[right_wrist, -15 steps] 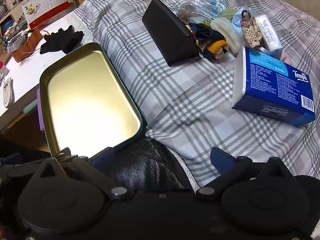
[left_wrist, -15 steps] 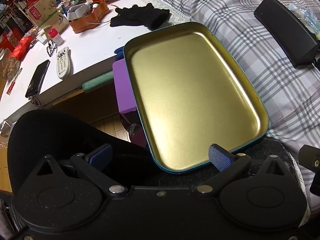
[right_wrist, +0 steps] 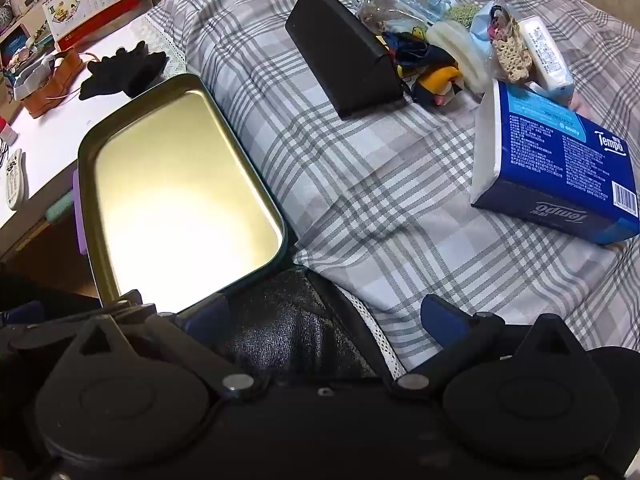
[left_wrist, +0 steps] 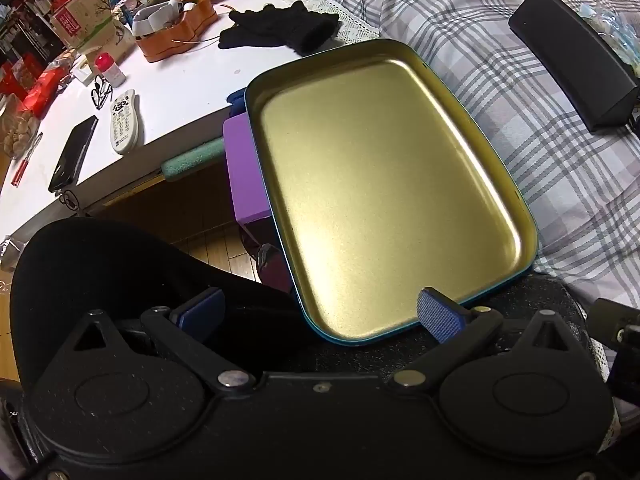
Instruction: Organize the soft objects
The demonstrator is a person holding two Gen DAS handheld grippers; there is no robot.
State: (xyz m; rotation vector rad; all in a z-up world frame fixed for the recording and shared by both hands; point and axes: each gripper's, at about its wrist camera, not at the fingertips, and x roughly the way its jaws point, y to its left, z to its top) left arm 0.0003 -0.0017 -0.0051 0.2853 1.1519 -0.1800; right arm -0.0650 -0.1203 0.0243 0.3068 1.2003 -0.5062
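An empty gold tin tray (left_wrist: 520, 204) with a teal outer wall lies at the edge of the plaid bed; it also shows in the right wrist view (right_wrist: 84, 152). My left gripper (left_wrist: 320, 314) is open and empty just short of the tray's near rim. My right gripper (right_wrist: 328, 316) is open and empty over a black leather surface (right_wrist: 296, 332). A heap of soft items (right_wrist: 460, 52), cloths, a crochet piece and plastic bags, lies far on the bed. A blue Tempo tissue pack (right_wrist: 560, 176) lies to the right. Black gloves (left_wrist: 280, 28) lie on the white desk (left_wrist: 180, 92).
A black triangular case (right_wrist: 344, 52) lies on the bed beside the heap. A purple block (left_wrist: 244, 168) sits under the tray's left side. The desk holds a remote (left_wrist: 125, 118), a phone (left_wrist: 74, 152), an orange box (left_wrist: 176, 36) and clutter.
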